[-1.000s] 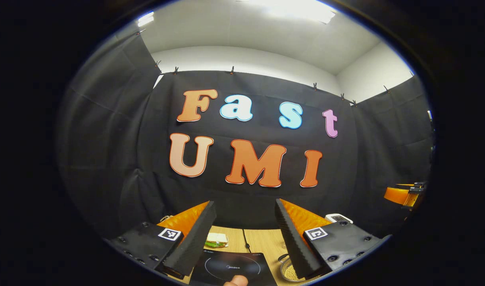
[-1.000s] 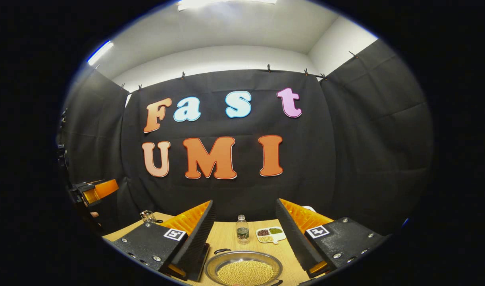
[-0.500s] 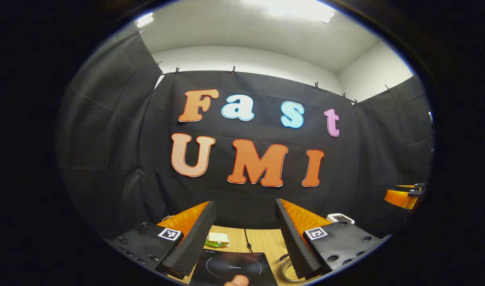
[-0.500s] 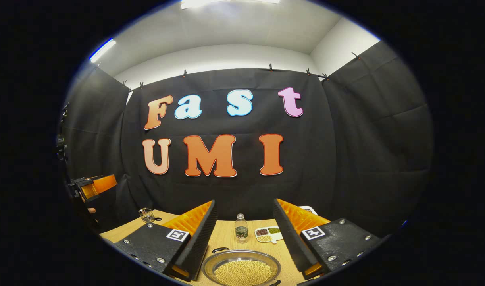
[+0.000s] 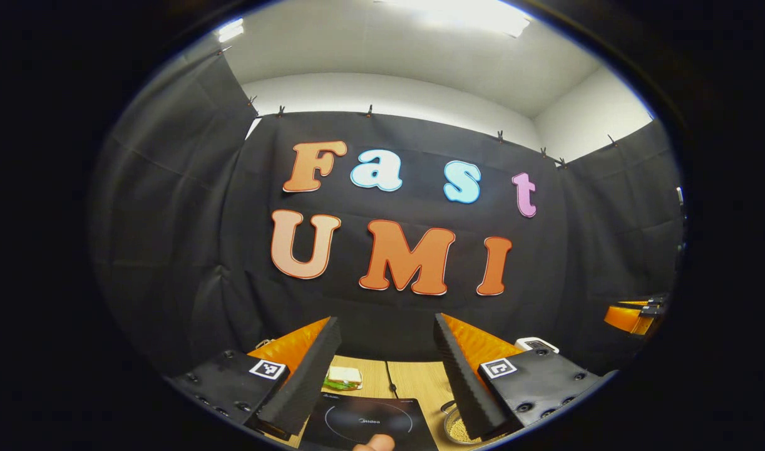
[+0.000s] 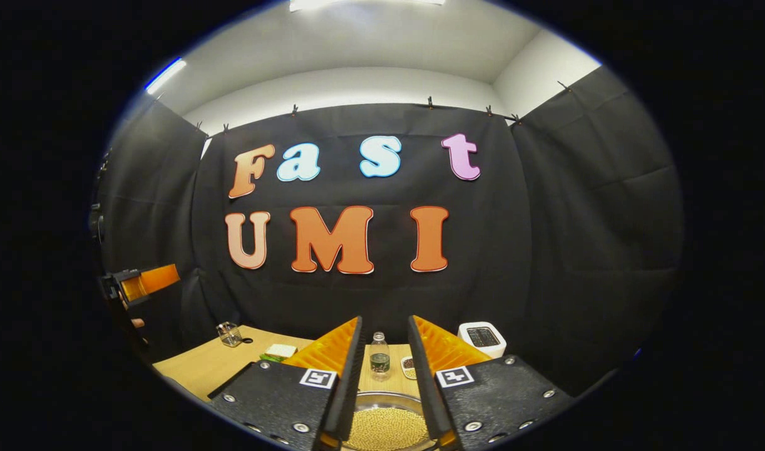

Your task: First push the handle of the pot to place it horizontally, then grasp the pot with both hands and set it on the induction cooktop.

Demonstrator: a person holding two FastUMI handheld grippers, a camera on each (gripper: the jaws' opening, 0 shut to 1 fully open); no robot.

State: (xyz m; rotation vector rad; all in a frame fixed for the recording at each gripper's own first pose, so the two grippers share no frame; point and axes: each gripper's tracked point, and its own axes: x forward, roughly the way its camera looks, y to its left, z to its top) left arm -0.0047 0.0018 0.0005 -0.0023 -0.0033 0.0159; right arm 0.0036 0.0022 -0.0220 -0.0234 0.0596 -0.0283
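The metal pot (image 6: 385, 426), filled with yellow beans, sits on the wooden table right below my right gripper (image 6: 385, 321). That gripper's fingers stand a narrow gap apart with nothing between them. In the left gripper view the black induction cooktop (image 5: 367, 421) lies below my left gripper (image 5: 384, 322), which is wide open and empty. The pot's rim (image 5: 454, 427) peeks out beside the left gripper's right finger, to the right of the cooktop. The pot's handles are hidden.
A small bottle (image 6: 379, 357), a divided bean dish (image 6: 408, 366), a white appliance (image 6: 482, 337), a glass jar (image 6: 228, 334) and a sandwich (image 5: 343, 376) stand on the table (image 6: 195, 369). The left gripper (image 6: 141, 285) shows at the far left. A fingertip (image 5: 374, 443) shows at the bottom edge.
My right gripper's fingers have closed to a narrow gap, and it has tilted down so more of the table shows. The left gripper has barely moved.
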